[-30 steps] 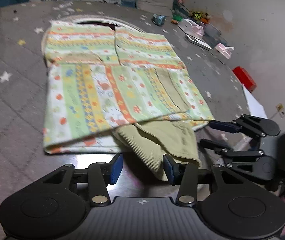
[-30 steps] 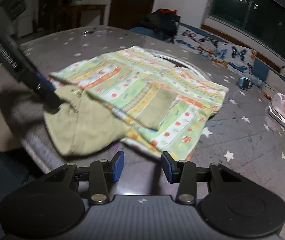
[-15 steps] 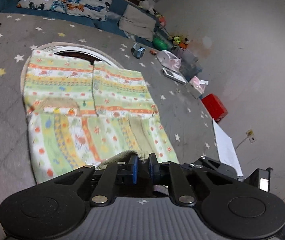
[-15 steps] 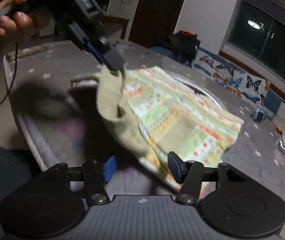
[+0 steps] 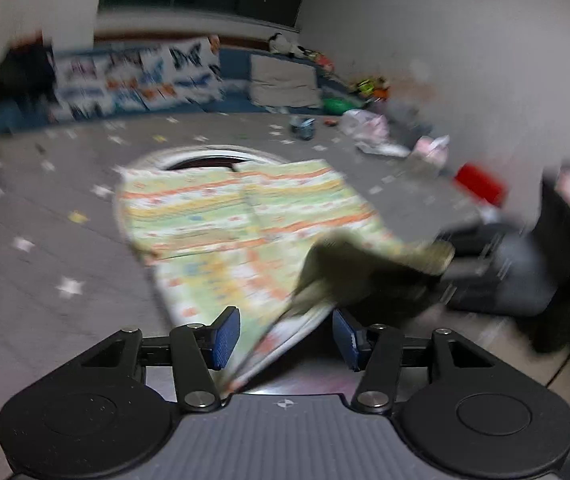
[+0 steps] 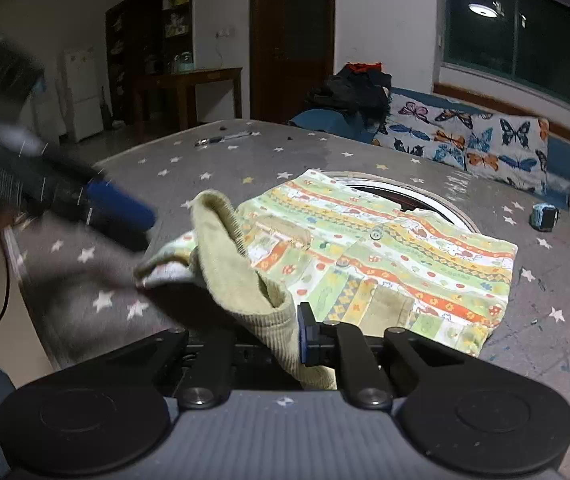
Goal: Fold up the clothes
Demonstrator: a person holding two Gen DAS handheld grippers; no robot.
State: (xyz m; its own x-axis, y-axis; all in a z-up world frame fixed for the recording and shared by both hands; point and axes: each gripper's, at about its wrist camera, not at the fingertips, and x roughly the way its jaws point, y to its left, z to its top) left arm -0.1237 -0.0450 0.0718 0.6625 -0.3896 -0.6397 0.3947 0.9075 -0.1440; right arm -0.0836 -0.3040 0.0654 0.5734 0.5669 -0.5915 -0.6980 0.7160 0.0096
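Jaws of the right gripper (image 6: pixel 285 340) are closing on the olive cuff (image 6: pixel 241 280), lifting it to fold; left gripper (image 5: pixel 285 334) jaws are opening, releasing the patterned shirt (image 5: pixel 221 216) toward twelve o'clock.

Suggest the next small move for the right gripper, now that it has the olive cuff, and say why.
Probably carry the olive cuff up and over onto the patterned shirt. The right gripper is closing on that ribbed cuff, which is lifted off the grey star cover, while the left gripper is opening, its pads clear of the cloth. The shirt body lies flat, ready for the sleeve.
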